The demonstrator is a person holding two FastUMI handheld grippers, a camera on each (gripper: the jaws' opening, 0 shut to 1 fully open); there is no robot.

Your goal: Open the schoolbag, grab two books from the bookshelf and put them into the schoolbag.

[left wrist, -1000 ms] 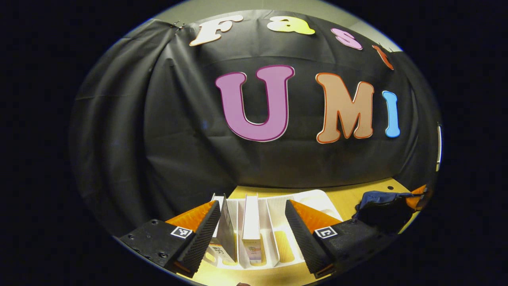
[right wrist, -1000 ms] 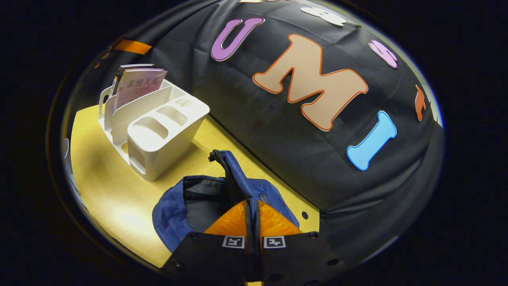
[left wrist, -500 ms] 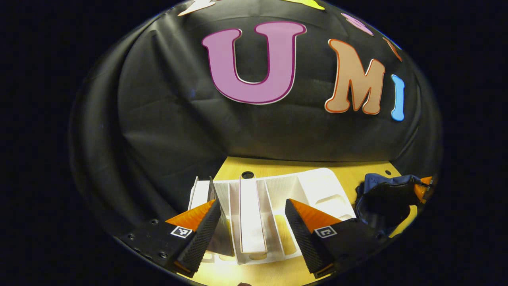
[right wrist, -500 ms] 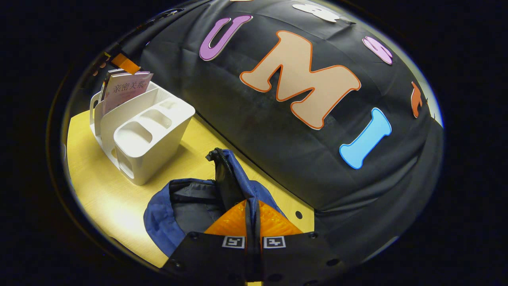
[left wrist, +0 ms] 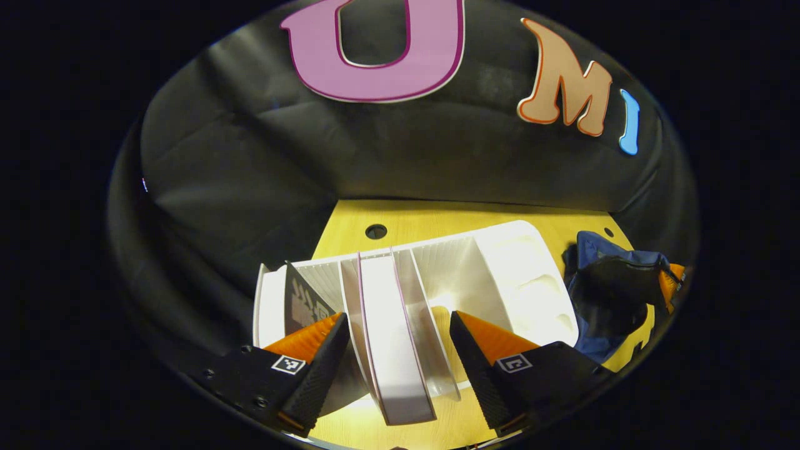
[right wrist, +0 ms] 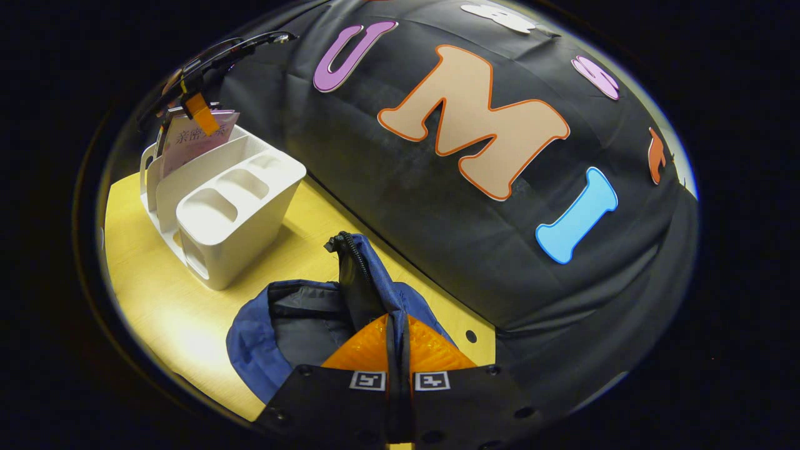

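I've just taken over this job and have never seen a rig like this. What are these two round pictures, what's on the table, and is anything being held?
There is no robot arm: a person carries a two-finger gripper in each hand, and a fisheye camera rides on each, looking forward along its fingers.

In the left gripper view, the left gripper is open, its fingers either side of a white-edged book standing in the white bookshelf. They do not press on it yet. A dark book stands in the next slot.

In the right gripper view, the right gripper is shut on the flap of the blue schoolbag, holding it open. Farther off in that view, the left gripper hangs over the bookshelf.

Everything rests on a yellow wooden table.
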